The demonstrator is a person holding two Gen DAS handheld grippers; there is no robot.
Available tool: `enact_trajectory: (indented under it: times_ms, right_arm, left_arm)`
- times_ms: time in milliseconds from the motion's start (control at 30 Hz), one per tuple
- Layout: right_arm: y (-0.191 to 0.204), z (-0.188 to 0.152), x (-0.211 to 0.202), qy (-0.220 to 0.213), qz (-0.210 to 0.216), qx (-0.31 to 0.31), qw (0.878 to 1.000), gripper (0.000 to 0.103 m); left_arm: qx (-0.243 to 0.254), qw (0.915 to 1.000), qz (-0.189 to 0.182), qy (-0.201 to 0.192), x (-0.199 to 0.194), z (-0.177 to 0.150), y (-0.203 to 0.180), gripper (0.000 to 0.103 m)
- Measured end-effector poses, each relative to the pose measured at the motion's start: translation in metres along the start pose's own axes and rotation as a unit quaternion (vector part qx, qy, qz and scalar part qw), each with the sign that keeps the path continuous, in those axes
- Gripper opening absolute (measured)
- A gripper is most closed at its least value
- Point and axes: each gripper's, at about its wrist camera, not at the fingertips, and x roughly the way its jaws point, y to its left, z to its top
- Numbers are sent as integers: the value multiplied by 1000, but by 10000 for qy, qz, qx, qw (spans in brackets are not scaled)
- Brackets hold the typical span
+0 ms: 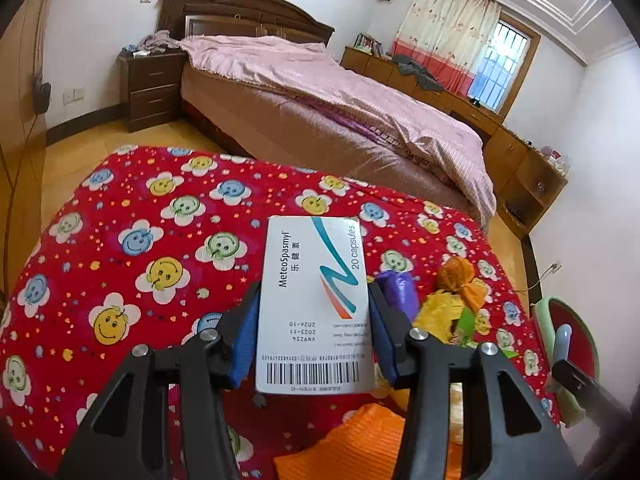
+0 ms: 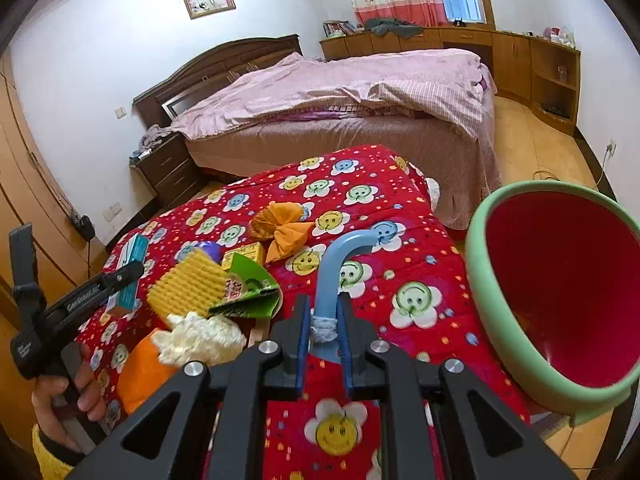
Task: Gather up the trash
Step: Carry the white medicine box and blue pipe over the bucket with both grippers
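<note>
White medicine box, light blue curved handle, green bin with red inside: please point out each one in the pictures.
White medicine box (image 1: 316, 304): left wrist view, on its printed face.
Light blue curved handle (image 2: 334, 268): right wrist view, on its shaft.
Green bin with red inside (image 2: 478, 276): right wrist view, on its rim.

The flat white cardboard medicine box with a teal and orange swoosh (image 1: 316, 304) carries "MeteoSpasmyl" along one long edge, two Chinese characters beside it, and "20 capsules" along the other. Printed upside down lower on it are "2026-10", "2023-11" and "VN9254", above a barcode whose digits are too small to read.
</note>
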Motion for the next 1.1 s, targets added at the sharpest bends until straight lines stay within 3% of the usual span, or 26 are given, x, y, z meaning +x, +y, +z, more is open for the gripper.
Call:
enact_trajectory:
  times_ms: [700,1100]
  right_arm:
    - [-33,-29,-83,-501,80,307,9982,15]
    - [-68,-40,-111,-696,-51,567,9959,15]
  left_arm:
    - [358,9963,-778,92,-70,-25,-66,50]
    - [594,9908,-1169,335,-76,-44,-109,50]
